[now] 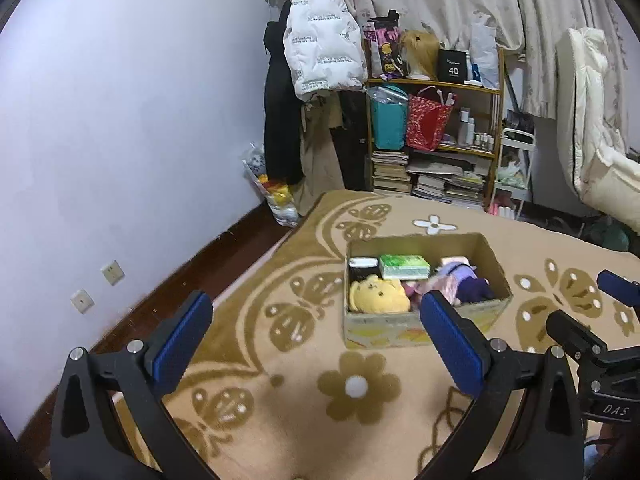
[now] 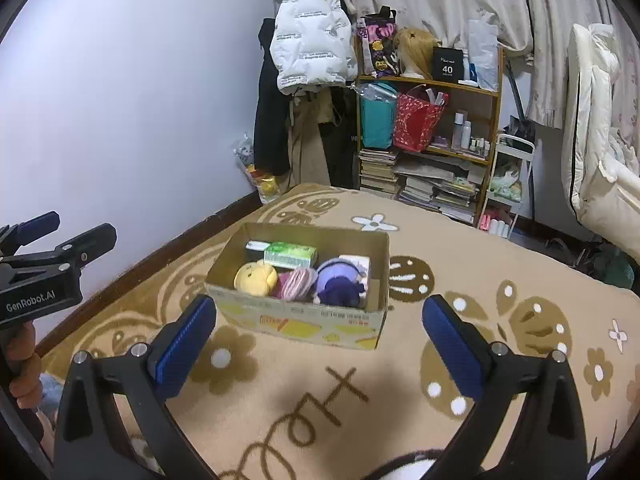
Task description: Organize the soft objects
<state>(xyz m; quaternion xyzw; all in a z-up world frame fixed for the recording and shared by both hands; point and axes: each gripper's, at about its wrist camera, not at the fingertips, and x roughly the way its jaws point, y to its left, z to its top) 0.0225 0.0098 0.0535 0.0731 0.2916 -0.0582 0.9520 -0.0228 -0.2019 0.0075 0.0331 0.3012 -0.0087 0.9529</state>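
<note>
A cardboard box (image 1: 496,264) (image 2: 296,320) sits on the tan flowered blanket (image 1: 280,360) (image 2: 460,248). It holds a yellow plush (image 1: 378,294) (image 2: 256,278), a green tissue pack (image 1: 404,266) (image 2: 290,254), a pink soft item (image 2: 296,282) and a purple plush (image 1: 470,286) (image 2: 340,286). My left gripper (image 1: 316,314) is open and empty, above the blanket in front of the box. My right gripper (image 2: 320,318) is open and empty, also in front of the box. Each gripper shows at the edge of the other's view: the right one (image 1: 588,320), the left one (image 2: 60,236).
A wooden shelf (image 1: 436,88) (image 2: 432,84) with bags, books and bottles stands behind the bed. Coats (image 1: 320,40) hang by the white wall (image 1: 120,120). A folded white quilt (image 1: 592,120) is at the right. Dark floor runs along the bed's left edge.
</note>
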